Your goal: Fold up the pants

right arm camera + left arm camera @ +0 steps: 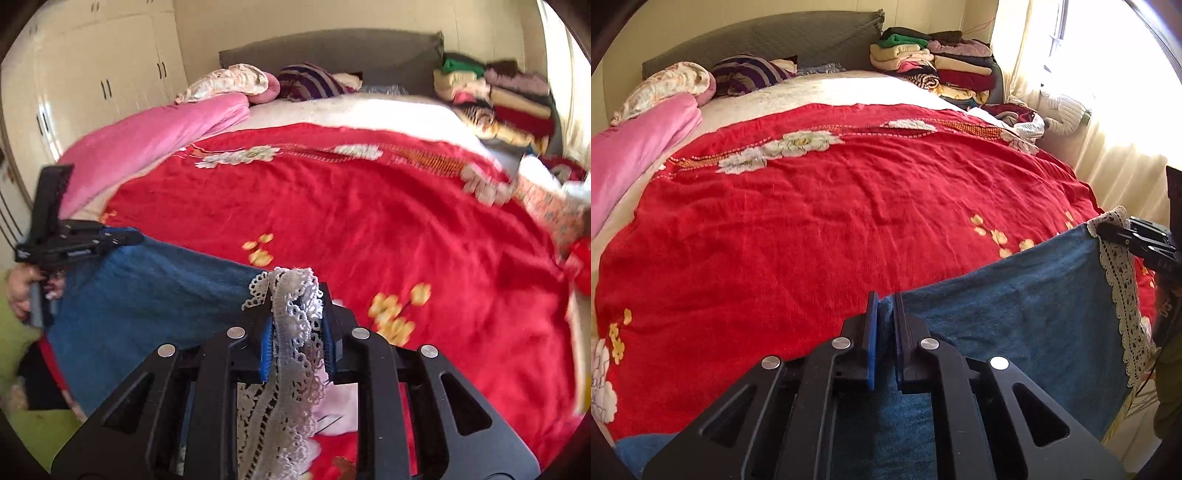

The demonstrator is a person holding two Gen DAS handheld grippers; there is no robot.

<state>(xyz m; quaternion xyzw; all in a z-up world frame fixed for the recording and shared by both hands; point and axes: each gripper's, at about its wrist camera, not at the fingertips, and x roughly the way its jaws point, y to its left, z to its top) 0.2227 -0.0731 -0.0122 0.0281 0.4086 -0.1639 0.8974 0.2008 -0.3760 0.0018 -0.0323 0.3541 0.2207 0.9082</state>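
Observation:
The pants point(1015, 306) are blue denim with a white lace trim point(1123, 291) on one end. They hang stretched between my two grippers above the near edge of the bed. My left gripper point(885, 299) is shut on the plain blue top edge. My right gripper point(295, 291) is shut on the bunched lace trim point(295, 332). In the right wrist view the blue cloth point(155, 306) runs left to the left gripper point(125, 236). In the left wrist view the right gripper point(1108, 229) shows at the lace corner.
A red flowered blanket point(831, 221) covers the bed. A pink quilt point(631, 155) lies along the left side, pillows point(746, 74) at the grey headboard. Stacks of folded clothes point(934, 62) sit at the far right corner. Curtains point(1108, 110) hang on the right, cupboards point(92, 81) on the left.

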